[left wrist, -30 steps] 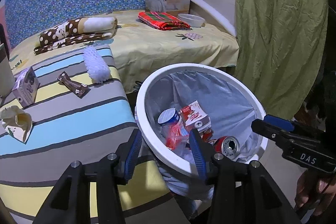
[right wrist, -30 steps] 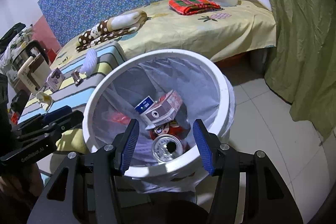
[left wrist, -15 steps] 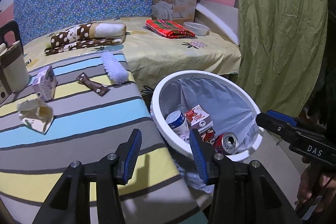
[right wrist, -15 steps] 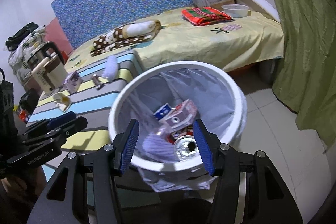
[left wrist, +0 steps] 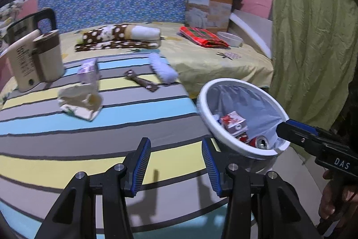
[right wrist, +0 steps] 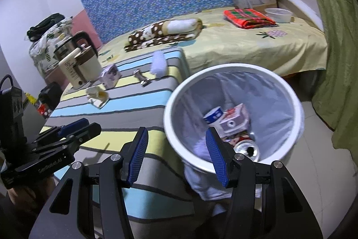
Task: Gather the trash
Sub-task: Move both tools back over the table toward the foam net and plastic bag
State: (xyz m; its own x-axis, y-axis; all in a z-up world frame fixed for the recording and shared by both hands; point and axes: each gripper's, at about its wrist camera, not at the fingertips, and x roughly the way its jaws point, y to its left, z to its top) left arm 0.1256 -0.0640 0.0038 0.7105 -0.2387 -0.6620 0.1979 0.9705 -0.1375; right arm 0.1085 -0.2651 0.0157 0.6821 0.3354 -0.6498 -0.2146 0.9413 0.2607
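Since a second ago we have swung both grippers away from the white trash bin point(left wrist: 226, 129): it filled the middle of both views then, and now it sits to the right, with the striped counter point(left wrist: 67, 124) under our fingers. Our left gripper point(left wrist: 175, 166) hangs over a yellow stripe near the counter's front edge, fingers spread with nothing between them. Our right gripper point(right wrist: 176, 155) straddles the gap between counter and bin, its left finger over the counter and its right finger in front of the bin's near rim, also spread and empty.

The bin, lined with a pale bag, stands on the floor just beside the counter's right end. Inside it lie a red drink can point(right wrist: 247, 148), a red-and-white carton point(right wrist: 233, 119) and a blue-and-white cup point(right wrist: 212, 115).

Trash left on the counter: a crumpled cream paper cup point(left wrist: 80, 102) towards the left, a small purple-and-white carton point(left wrist: 89, 71) just behind it, a brown snack wrapper point(left wrist: 141, 82) near the middle, and a white foam net sleeve point(left wrist: 162, 71) at the far right edge. The carton is blurred, so we may be misreading its print. A beige kettle point(left wrist: 37, 59) stands at the far left corner. Behind the counter is a bed with a yellow sheet point(left wrist: 212, 59).
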